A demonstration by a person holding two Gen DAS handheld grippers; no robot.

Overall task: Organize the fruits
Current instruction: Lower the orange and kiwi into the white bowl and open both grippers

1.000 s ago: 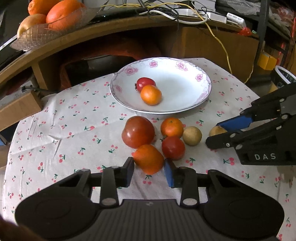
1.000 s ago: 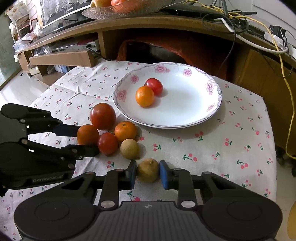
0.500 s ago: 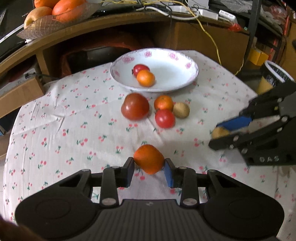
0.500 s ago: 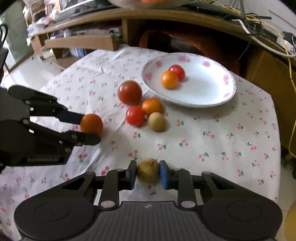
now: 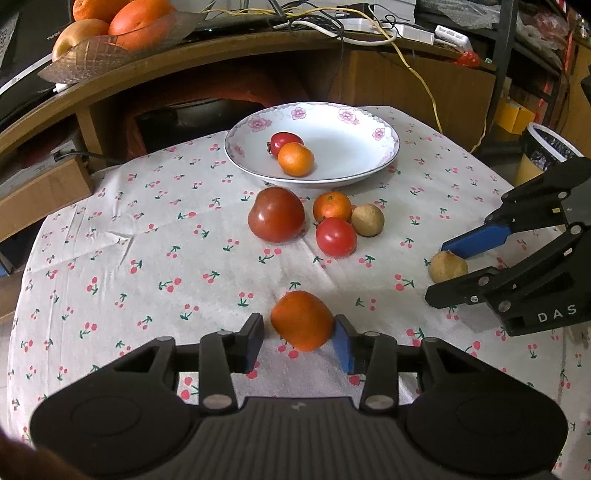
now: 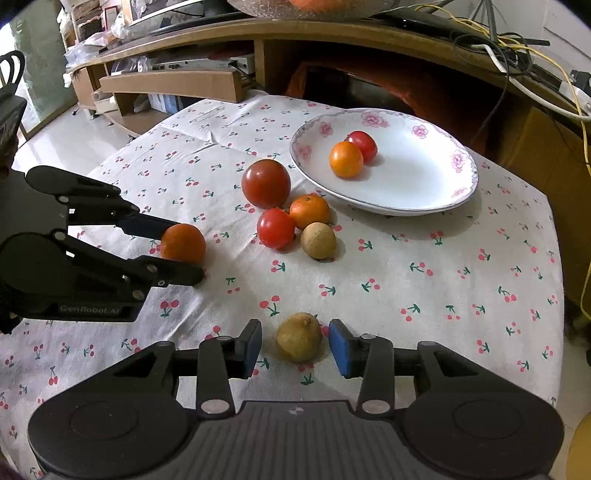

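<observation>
On the cherry-print tablecloth, toward its far edge, a floral plate holds two fruits; four more cluster just before it. Near the front edge, the left gripper is opening around an orange fruit, the right gripper opening around a tan fruit, pads clear of both sides

A white tablecloth printed with small red cherries covers the table, creased near its far left corner. Behind it runs a curved wooden shelf strewn with tangled cables; a yellow cable trails down over the cabinet front. A glass dish sits at the shelf's left end. A cardboard box stands left of the table, and a bin with a dark liner stands off to the right.
</observation>
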